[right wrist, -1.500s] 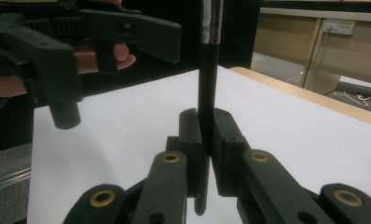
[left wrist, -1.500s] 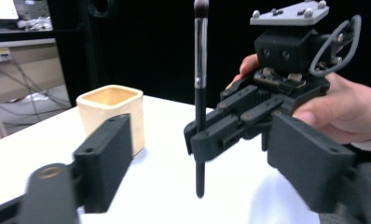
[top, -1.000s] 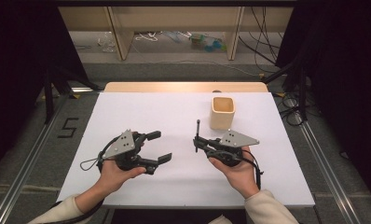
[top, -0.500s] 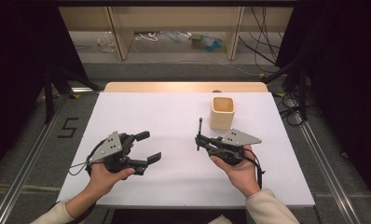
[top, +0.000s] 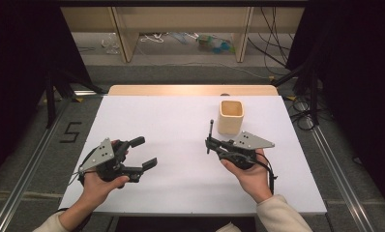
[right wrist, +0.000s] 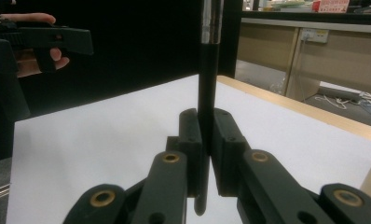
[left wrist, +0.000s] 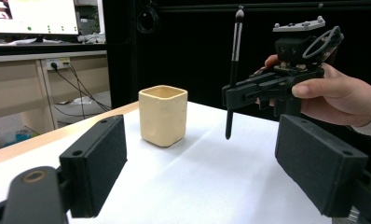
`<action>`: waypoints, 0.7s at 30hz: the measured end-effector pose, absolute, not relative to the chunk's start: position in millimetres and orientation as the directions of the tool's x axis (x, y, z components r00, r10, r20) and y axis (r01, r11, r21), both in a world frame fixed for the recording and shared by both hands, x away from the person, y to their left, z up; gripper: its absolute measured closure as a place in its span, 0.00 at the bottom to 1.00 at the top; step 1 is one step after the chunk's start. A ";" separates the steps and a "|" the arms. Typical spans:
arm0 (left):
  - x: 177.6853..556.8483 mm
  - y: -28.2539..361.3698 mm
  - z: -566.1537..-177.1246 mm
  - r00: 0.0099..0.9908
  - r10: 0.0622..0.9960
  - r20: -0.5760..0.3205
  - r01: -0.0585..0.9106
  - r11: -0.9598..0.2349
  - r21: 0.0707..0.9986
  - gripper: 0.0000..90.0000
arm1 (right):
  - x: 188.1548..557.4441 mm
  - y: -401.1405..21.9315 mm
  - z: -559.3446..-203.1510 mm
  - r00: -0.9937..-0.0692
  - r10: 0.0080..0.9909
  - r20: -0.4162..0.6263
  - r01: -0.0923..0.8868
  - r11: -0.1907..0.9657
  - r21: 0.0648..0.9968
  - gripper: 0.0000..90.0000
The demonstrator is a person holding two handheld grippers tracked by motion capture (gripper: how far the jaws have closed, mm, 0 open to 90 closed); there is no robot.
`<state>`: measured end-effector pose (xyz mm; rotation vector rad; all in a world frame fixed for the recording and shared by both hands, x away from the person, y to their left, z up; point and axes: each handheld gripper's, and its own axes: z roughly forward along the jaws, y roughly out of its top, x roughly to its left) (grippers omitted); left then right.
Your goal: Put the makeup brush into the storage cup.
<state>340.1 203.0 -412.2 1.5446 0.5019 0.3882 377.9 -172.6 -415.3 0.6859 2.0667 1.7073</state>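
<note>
I hold a thin black brush upright above the white desk, left jaws empty.

Nearest me, my left gripper (top: pixel 143 153) has its jaws spread with nothing between them. My right gripper (top: pixel 211 143) pinches the slim black brush (left wrist: pixel 233 70) at mid-length, upright, tip clear of the desk (top: pixel 181 121). Just beyond stands a cream square-sided cup (top: pixel 230 116).

Open tabletop (top: pixel 181 125) beside cup (top: pixel 230 117)

Matt cream cup (left wrist: pixel 162 115), glossy black brush (left wrist: pixel 232 74), smooth white table (top: pixel 181 125), wooden edge.
</note>
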 end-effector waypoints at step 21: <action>335.7 219.4 -414.8 0.813 0.579 -0.063 0.078 -0.001 0.997 0.18 | 384.9 -184.1 -411.3 -0.784 0.620 0.036 0.147 0.129 0.981 0.93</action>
